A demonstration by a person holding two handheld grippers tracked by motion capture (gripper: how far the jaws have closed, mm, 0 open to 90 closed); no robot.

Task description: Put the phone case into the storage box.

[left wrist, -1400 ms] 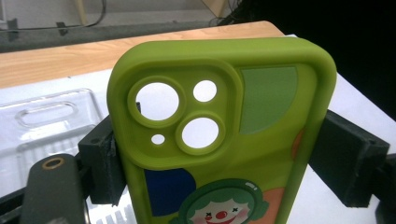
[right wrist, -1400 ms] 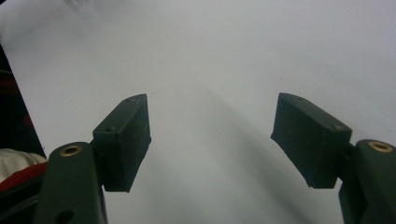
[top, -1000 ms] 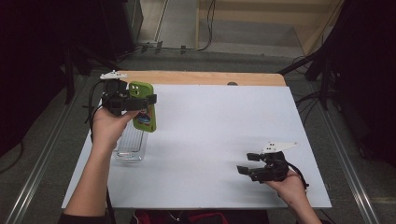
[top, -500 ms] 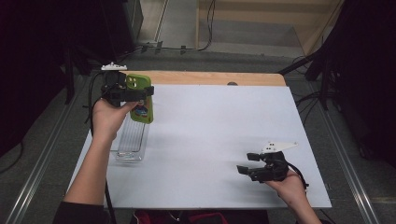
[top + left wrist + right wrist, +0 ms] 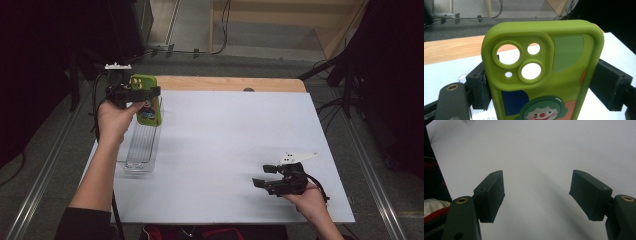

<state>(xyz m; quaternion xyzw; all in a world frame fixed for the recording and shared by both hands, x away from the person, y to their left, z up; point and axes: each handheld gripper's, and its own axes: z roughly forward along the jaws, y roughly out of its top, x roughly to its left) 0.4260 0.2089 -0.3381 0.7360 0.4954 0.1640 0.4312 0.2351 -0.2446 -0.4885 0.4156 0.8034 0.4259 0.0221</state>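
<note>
My left gripper (image 5: 142,92) clamped the green phone case (image 5: 146,100) by its side edges, above the clear tray's (image 5: 140,150) far end. My right gripper (image 5: 265,176) stood wide, empty, well apart from the tray over bare white table (image 5: 225,135).

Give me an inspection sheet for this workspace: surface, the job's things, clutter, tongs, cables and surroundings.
Surface: white sheet over a wooden table; wood shows along the far edge.
Job's things: green phone case with a clown print, held upright above the far end of a clear tray; tray looks empty.
Clutter: a small dark spot at the sheet's far edge; too small to tell what it is.
Tongs: left tongs shut on the case's two long sides; right tongs open, nothing between them, low over the sheet.
Cables: a black cable trails from the left tongs; more cables on the floor beyond.
Surroundings: dark equipment to both sides, wooden steps behind.
</note>
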